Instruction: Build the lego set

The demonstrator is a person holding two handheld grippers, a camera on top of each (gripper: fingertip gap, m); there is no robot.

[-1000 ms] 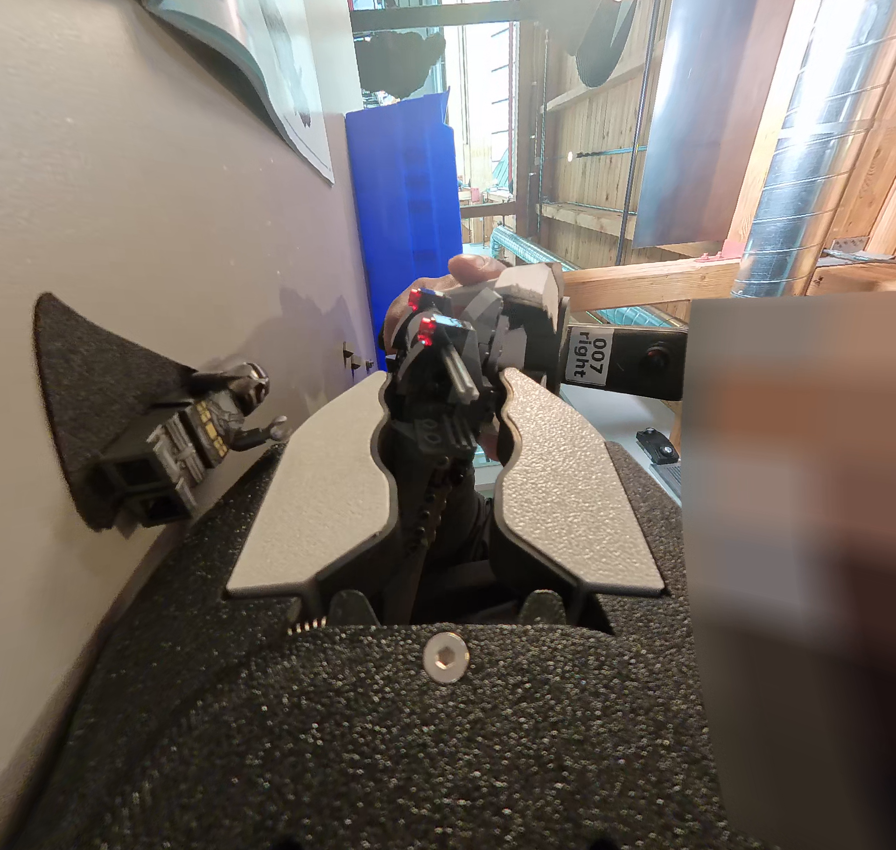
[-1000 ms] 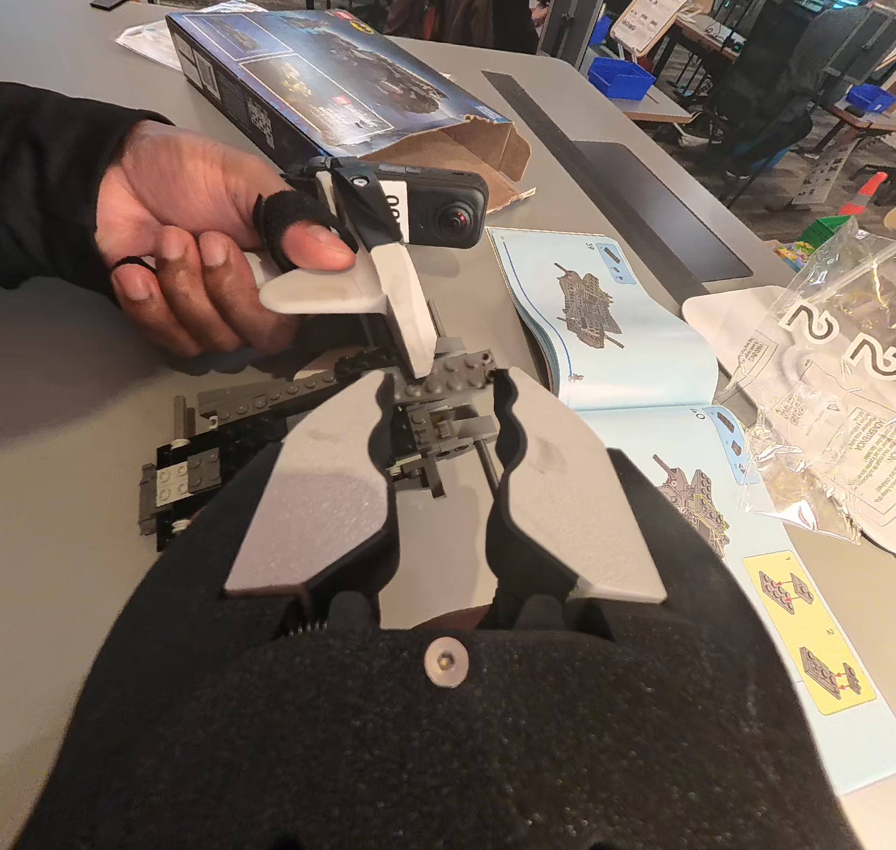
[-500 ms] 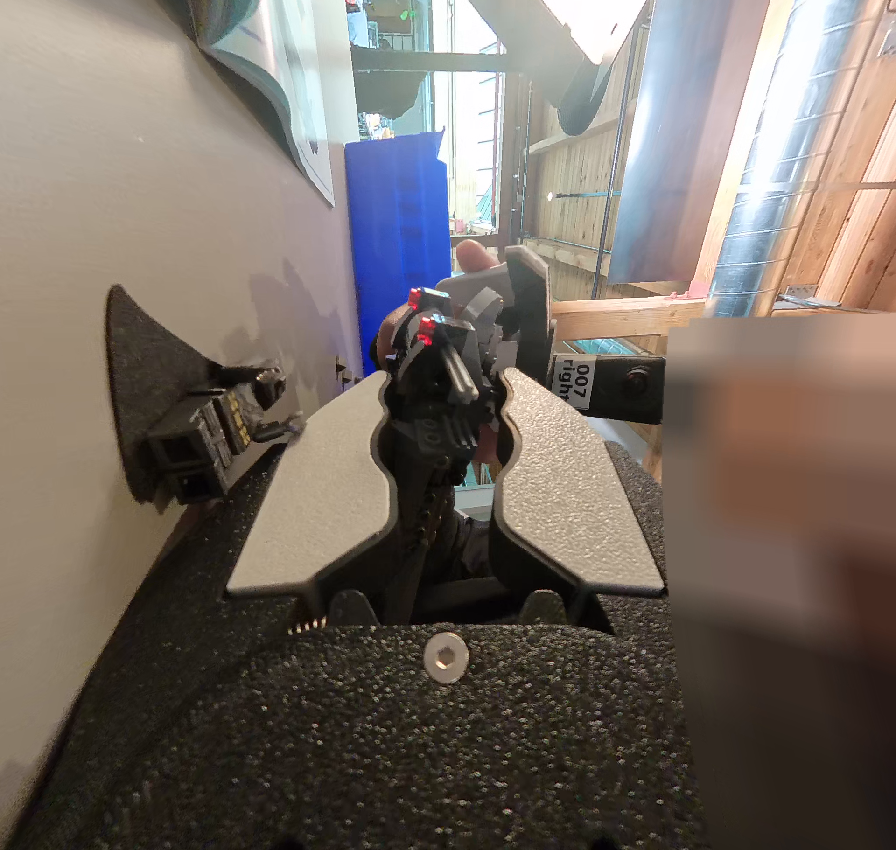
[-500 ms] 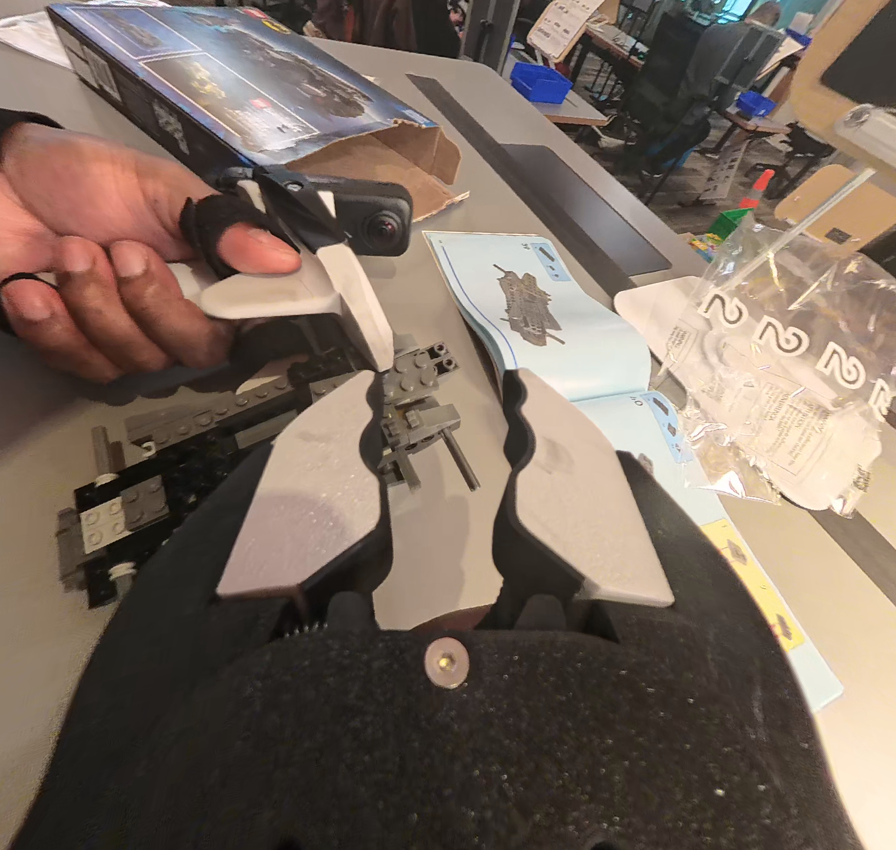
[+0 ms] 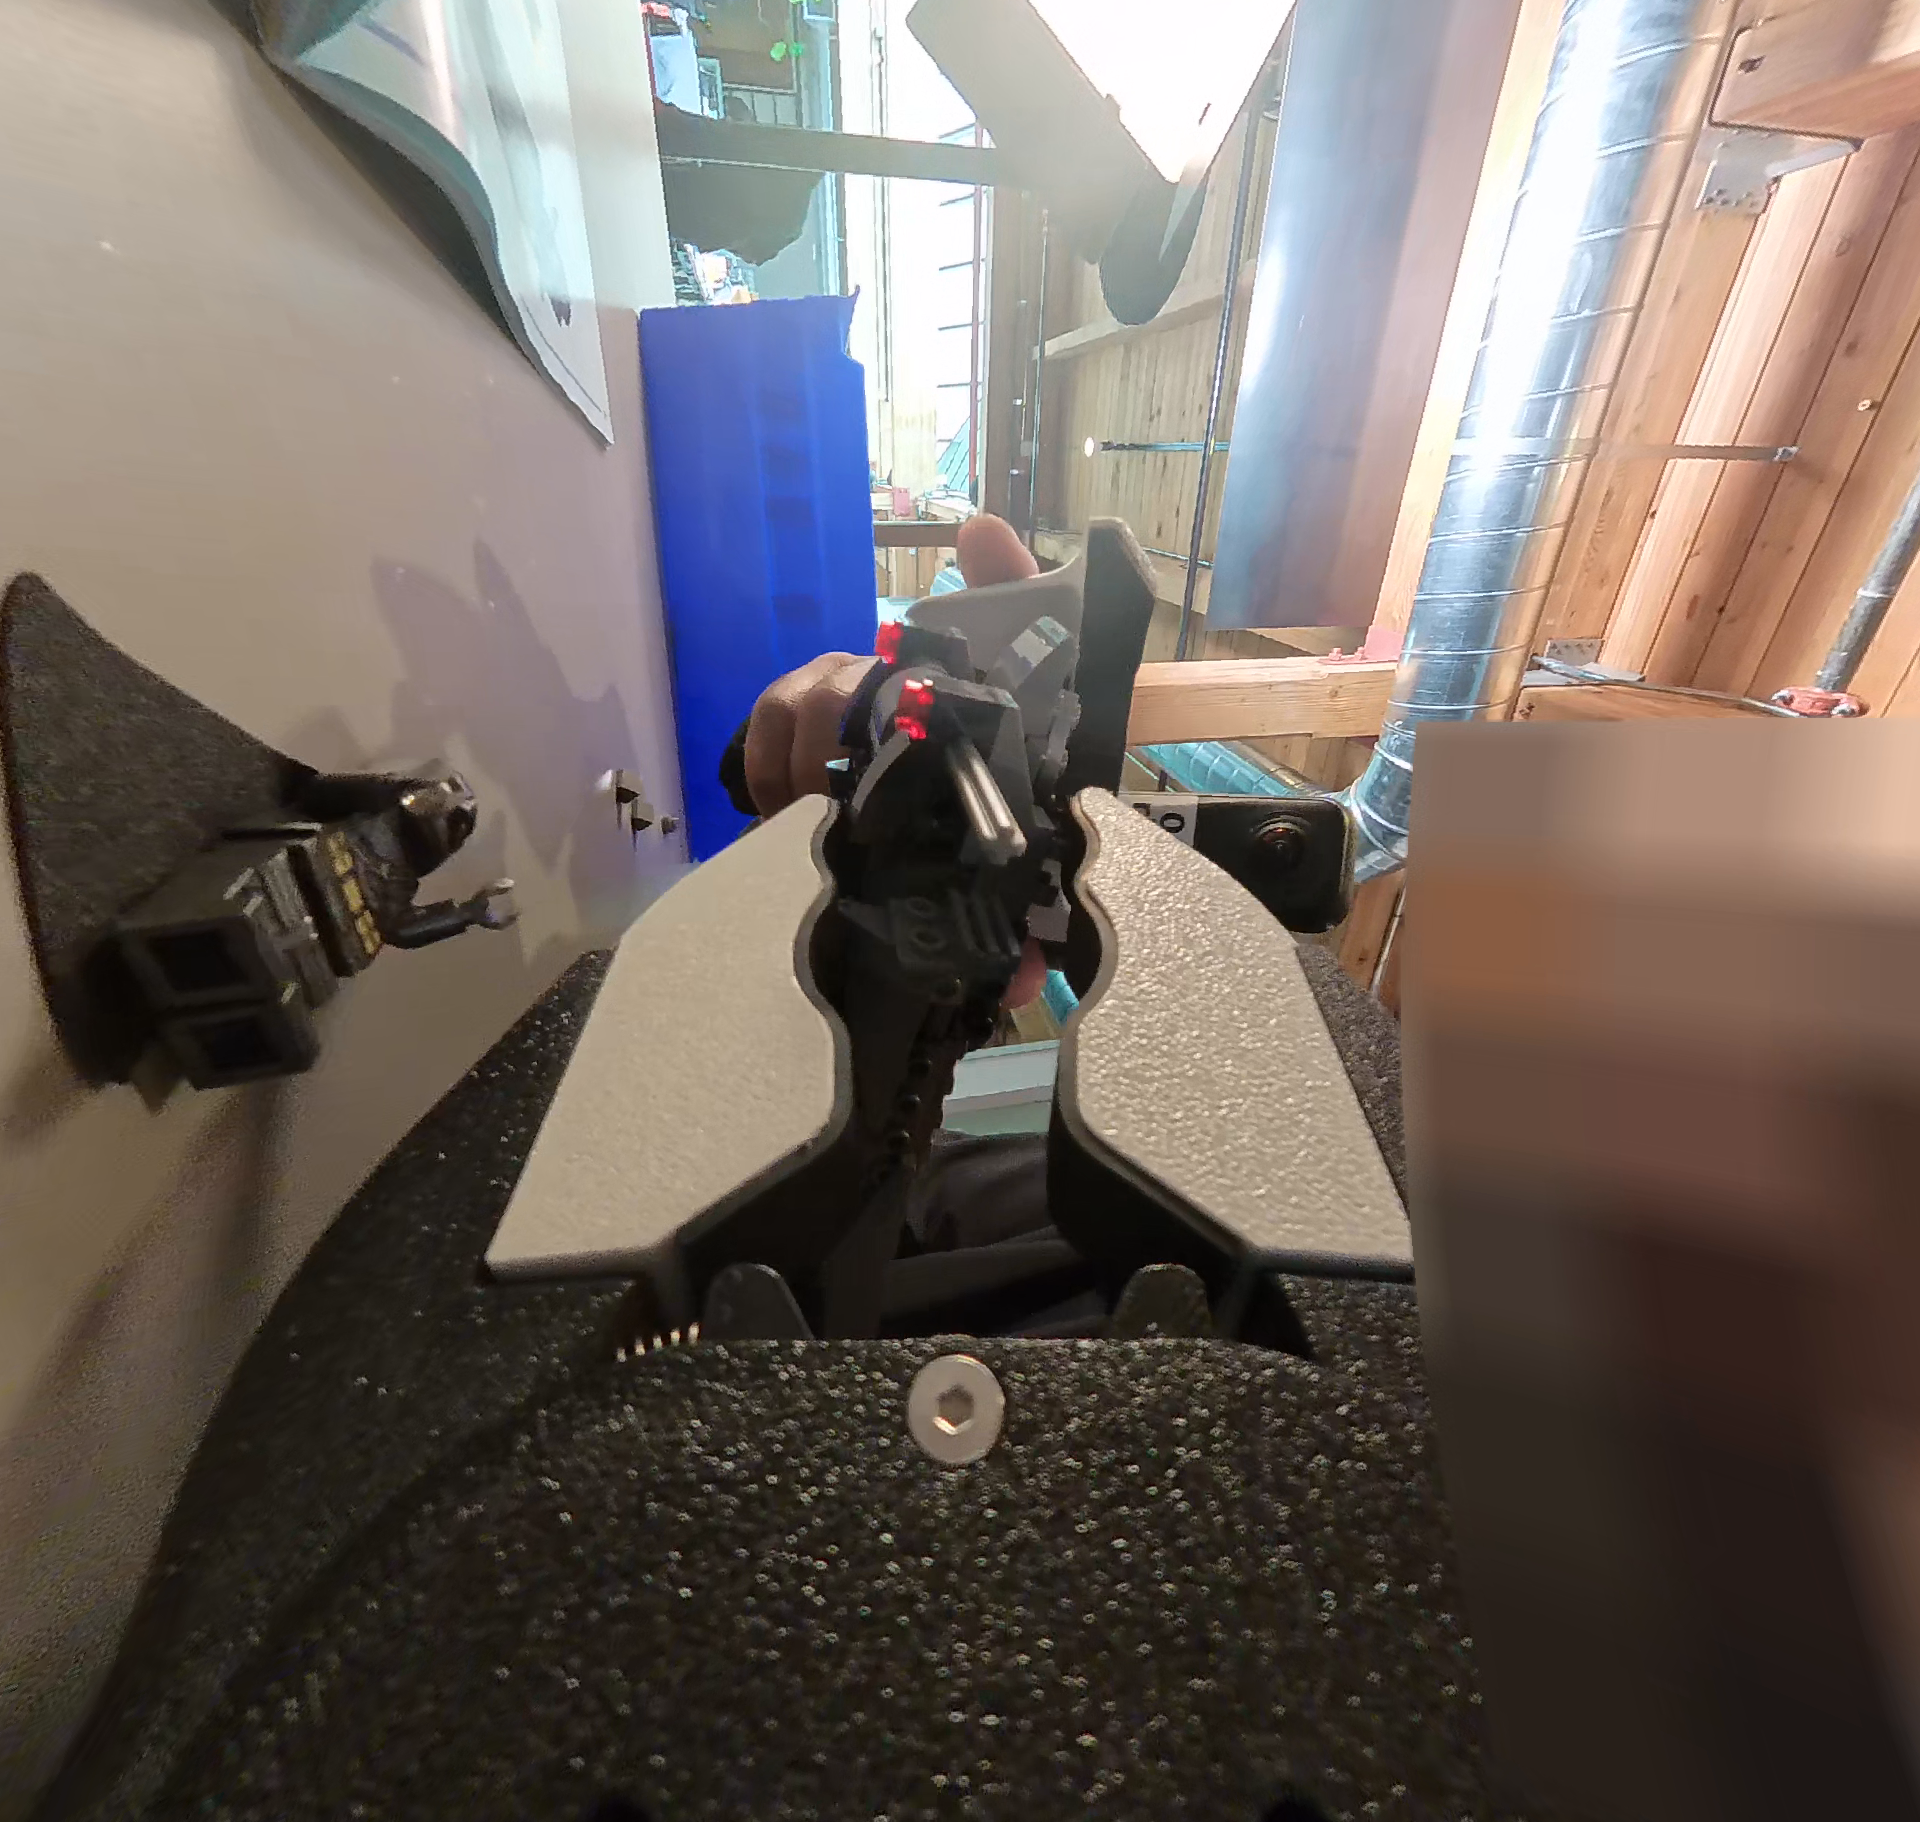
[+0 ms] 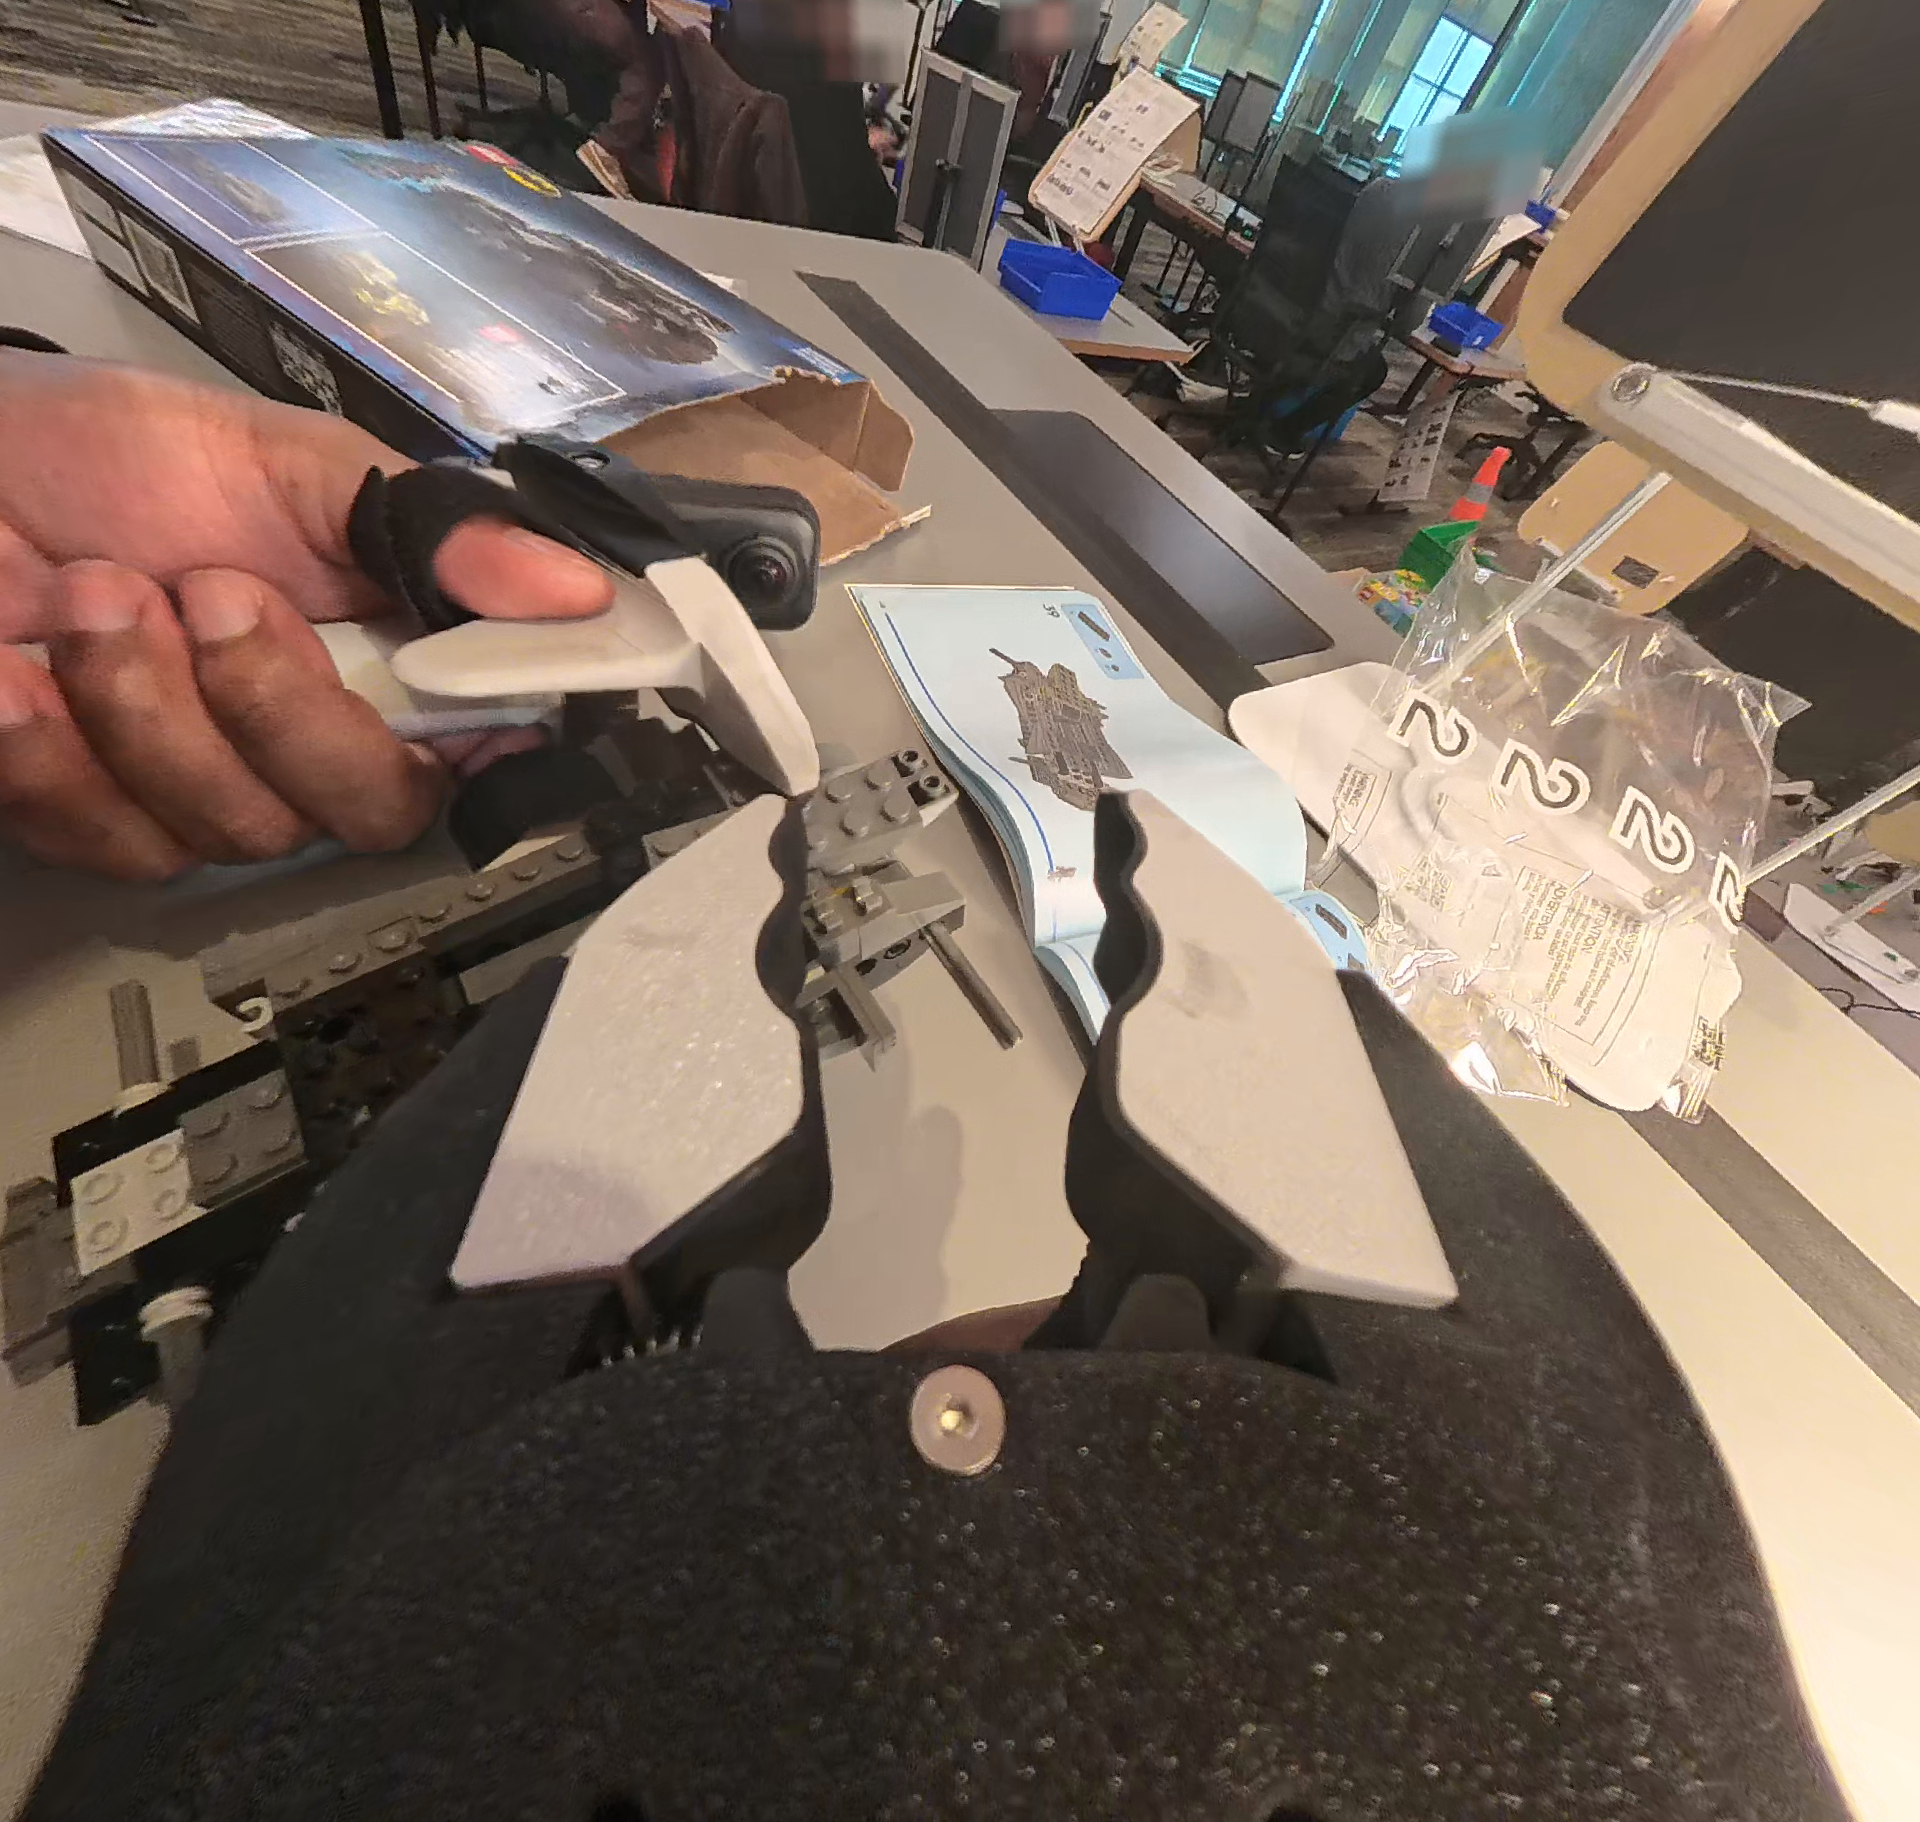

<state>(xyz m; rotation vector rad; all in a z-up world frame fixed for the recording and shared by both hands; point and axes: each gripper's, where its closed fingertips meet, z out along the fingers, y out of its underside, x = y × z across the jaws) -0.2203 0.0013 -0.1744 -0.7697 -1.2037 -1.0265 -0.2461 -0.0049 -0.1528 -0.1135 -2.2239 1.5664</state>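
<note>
Centrally, the dark brick model [image 5: 935,837] sits pinched in the left gripper [image 5: 940,868]. The right gripper [image 6: 940,837] is spread, its left finger beside the model's grey end, instruction booklet [image 6: 1091,733] just beyond.

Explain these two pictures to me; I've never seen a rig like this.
No robot here: a person holds a two-finger gripper in each hand, each with a camera looking along its fingers.

The left gripper, its view turned sideways, clamps a dark brick model; a small black figure lies on the grey table.

The right gripper stands open on the model's grey end, only one pad against it. On the table: a torn blue box, an open booklet and clear bags.
</note>
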